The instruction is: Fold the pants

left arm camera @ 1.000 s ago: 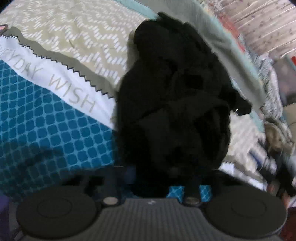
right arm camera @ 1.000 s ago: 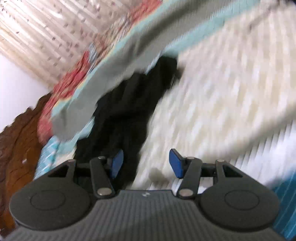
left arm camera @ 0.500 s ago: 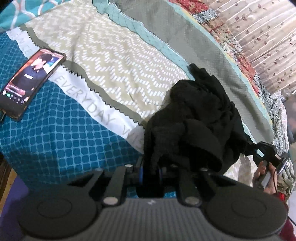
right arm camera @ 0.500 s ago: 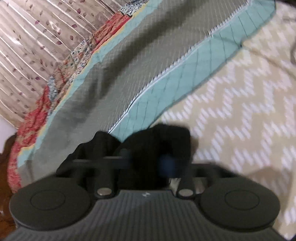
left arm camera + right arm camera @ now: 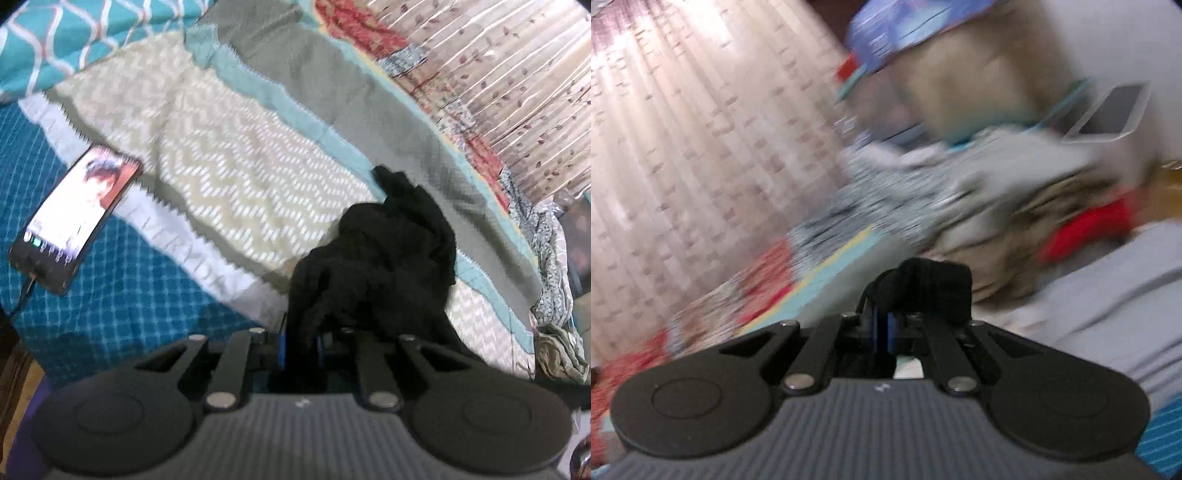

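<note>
Both grippers are clamped on the black pants (image 5: 384, 266), which lie bunched on the bed cover (image 5: 236, 162) just ahead of the left gripper (image 5: 301, 345). Its jaws pinch a fold of cloth at its tips. The right gripper (image 5: 884, 328) also pinches a black edge, raised toward the curtain (image 5: 701, 147). The step in hand looks like lifting the heap to shake it open. Next, the two grips likely need drawing apart so the pants hang flat, clear of the phone (image 5: 74, 218) off to the left.
</note>
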Available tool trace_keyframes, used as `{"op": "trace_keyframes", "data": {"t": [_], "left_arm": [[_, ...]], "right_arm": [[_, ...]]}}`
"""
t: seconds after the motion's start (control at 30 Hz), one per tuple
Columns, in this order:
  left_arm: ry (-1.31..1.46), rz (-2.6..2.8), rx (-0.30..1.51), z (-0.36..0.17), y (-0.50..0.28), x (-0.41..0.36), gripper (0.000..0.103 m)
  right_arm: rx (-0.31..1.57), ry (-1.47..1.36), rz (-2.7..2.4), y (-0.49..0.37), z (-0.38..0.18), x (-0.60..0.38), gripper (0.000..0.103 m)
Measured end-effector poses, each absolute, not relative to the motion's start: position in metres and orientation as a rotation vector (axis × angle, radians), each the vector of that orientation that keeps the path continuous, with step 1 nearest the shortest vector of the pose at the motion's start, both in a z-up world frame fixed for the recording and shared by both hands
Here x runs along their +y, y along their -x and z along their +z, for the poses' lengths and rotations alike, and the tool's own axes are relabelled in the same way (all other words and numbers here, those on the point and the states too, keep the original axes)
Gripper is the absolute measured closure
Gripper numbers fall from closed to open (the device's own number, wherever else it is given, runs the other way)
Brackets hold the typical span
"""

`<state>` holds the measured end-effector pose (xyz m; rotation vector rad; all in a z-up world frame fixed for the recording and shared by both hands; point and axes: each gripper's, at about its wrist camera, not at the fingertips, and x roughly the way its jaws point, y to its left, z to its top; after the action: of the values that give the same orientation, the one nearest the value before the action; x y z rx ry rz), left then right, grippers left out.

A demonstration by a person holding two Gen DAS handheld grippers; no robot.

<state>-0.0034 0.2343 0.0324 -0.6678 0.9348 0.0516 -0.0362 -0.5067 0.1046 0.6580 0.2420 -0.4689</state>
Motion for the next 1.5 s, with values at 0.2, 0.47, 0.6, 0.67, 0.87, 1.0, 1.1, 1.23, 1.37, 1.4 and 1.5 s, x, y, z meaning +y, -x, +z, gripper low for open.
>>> {"op": "trace_keyframes", "data": {"t": [0.2,0.47,0.6,0.67,0.87,1.0,1.1,1.23,1.37,1.4,1.5], "left_arm": [[0.585,0.06,1.039,0.009,0.004,0.222,0.09],[0.593,0.043,0.996,0.041,-0.009,0.237,0.09],[0.519,0.053,0.874,0.091,-0.035,0.242,0.09],[0.503,0.053,0.801,0.117,-0.038,0.246,0.09],[0.457,0.101,0.822,0.106,-0.017,0.263,0.09],[0.486,0.138,1.024,0.03,-0.002,0.272,0.09],[0.468,0.201,1.142,-0.021,0.005,0.27,0.076],[0.445,0.206,1.076,-0.012,0.016,0.267,0.06],[0.44,0.201,0.962,0.022,0.034,0.276,0.055],[0.455,0.205,0.923,0.031,0.039,0.281,0.054],[0.491,0.216,0.818,0.057,0.043,0.296,0.053]], "right_arm": [[0.392,-0.695,-0.561,0.056,0.042,-0.516,0.095],[0.302,-0.864,-0.49,0.046,0.061,-0.514,0.095],[0.225,-0.846,-0.392,0.025,0.112,-0.499,0.095],[0.181,-0.85,-0.342,0.023,0.125,-0.494,0.095],[0.221,-0.857,-0.297,0.056,0.096,-0.488,0.095],[0.431,-0.892,-0.433,0.085,0.018,-0.493,0.095],[0.639,-0.869,-0.546,0.096,-0.036,-0.495,0.089],[0.559,-0.913,-0.569,0.119,-0.03,-0.501,0.056],[0.491,-0.838,-0.768,0.133,-0.003,-0.506,0.043],[0.469,-0.842,-0.808,0.137,0.002,-0.508,0.043],[0.402,-0.851,-0.807,0.142,0.011,-0.505,0.043]]}}
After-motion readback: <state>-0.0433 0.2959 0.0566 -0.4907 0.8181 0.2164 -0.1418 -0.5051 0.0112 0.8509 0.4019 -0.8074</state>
